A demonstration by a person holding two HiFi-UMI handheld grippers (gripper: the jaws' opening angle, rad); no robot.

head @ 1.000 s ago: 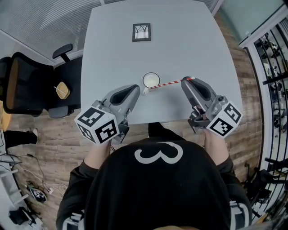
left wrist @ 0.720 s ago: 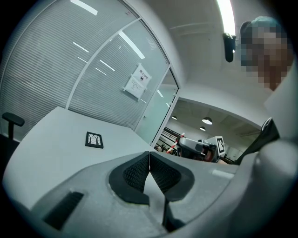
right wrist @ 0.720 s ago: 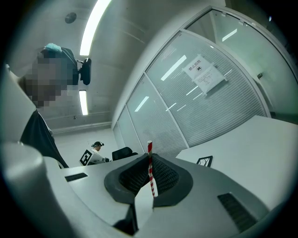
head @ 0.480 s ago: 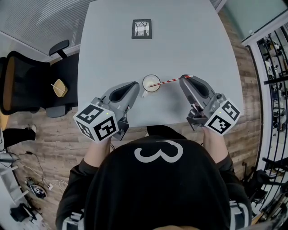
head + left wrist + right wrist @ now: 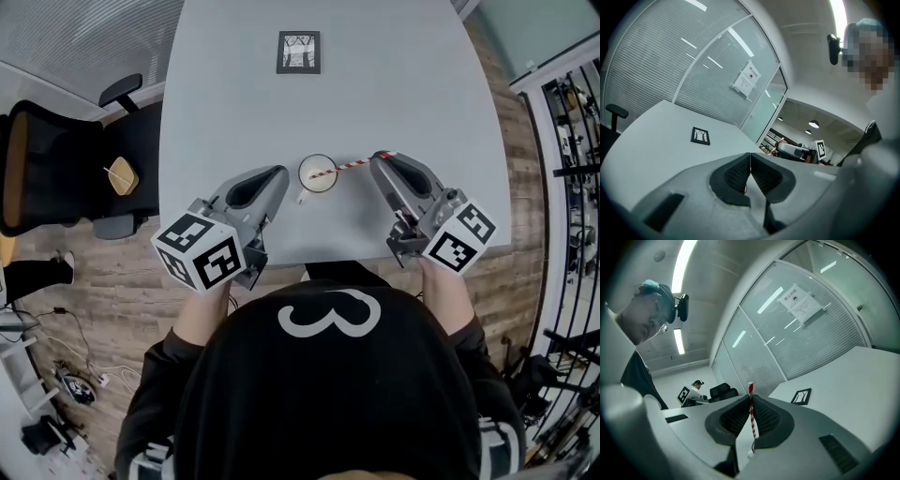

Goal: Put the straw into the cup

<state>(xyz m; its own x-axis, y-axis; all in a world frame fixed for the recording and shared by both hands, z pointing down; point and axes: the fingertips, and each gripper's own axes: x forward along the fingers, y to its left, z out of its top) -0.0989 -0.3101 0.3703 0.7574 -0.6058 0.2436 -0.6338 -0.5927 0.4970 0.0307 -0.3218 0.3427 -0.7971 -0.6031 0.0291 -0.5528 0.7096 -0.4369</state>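
Well, right claw (image 5: 751,399) pinches the straw (image 5: 351,168), tip over the cup (image 5: 317,174); left claw (image 5: 750,157) closed (empty); shirt (image 5: 328,394) reads "3".

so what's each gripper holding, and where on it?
Right gripper: shut on the straw, near the end away from the cup. Left gripper: shut, holding nothing.

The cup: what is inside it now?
One end of the red-and-white straw reaches into the opening of the white cup; the right gripper holds the other end. How deep the tip goes, and whether liquid is there, cannot be seen.
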